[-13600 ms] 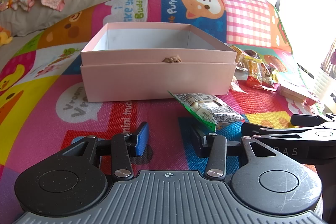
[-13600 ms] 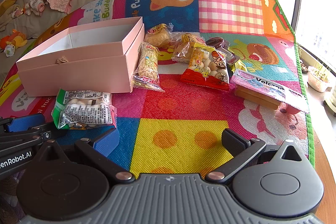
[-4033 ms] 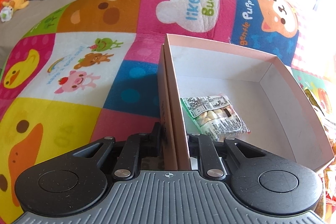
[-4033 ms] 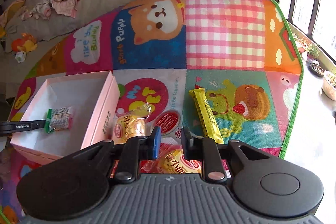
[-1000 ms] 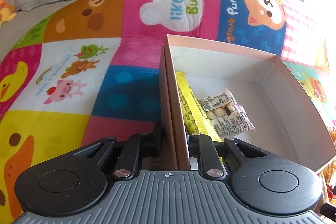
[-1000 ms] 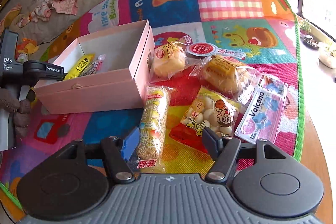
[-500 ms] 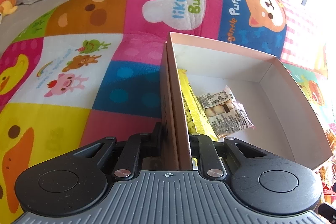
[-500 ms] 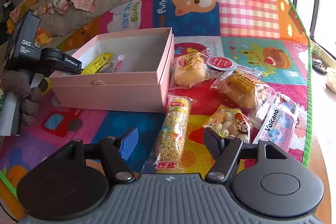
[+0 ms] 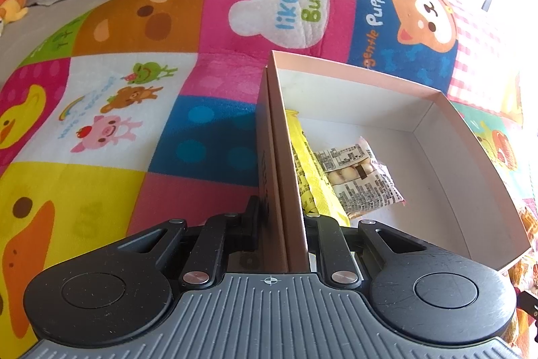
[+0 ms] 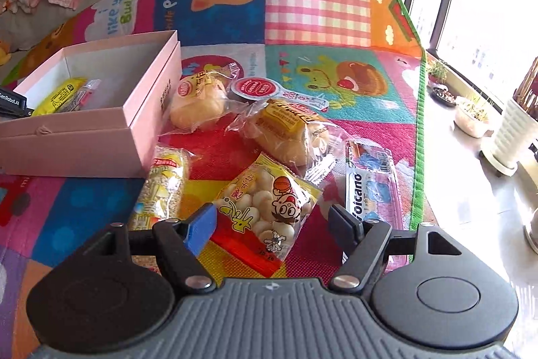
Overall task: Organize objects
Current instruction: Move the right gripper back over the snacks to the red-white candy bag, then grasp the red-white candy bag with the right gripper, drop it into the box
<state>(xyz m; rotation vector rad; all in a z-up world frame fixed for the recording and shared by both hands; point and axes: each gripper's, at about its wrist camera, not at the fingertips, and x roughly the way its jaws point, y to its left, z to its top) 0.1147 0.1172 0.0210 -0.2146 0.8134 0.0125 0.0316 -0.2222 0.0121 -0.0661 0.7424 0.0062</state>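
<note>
Two packets already lie inside the pink box (image 9: 433, 153): a long yellow packet (image 9: 309, 177) pressed along its left wall and a printed packet of pale balls (image 9: 356, 174) just beside it, leaving most of the white floor toward the right wall bare. The left gripper (image 9: 280, 217) is clamped on that left wall, one finger outside and one inside the box. Outside, the play mat (image 10: 316, 9) is open to the left of the box and at its far end; its green border runs close to the snacks on the right. The right gripper (image 10: 272, 224) has just been opening and hangs with jaws wide apart, pads clear of the yellow-and-red bag of round snacks (image 10: 265, 211) between them. That bag shows a cartoon face. A seeded bar (image 10: 161, 187) touches the box's near corner, two wrapped buns (image 10: 198, 103) (image 10: 289, 130) lie beyond, and the pink Volcano packet (image 10: 370, 180) is near the border
</note>
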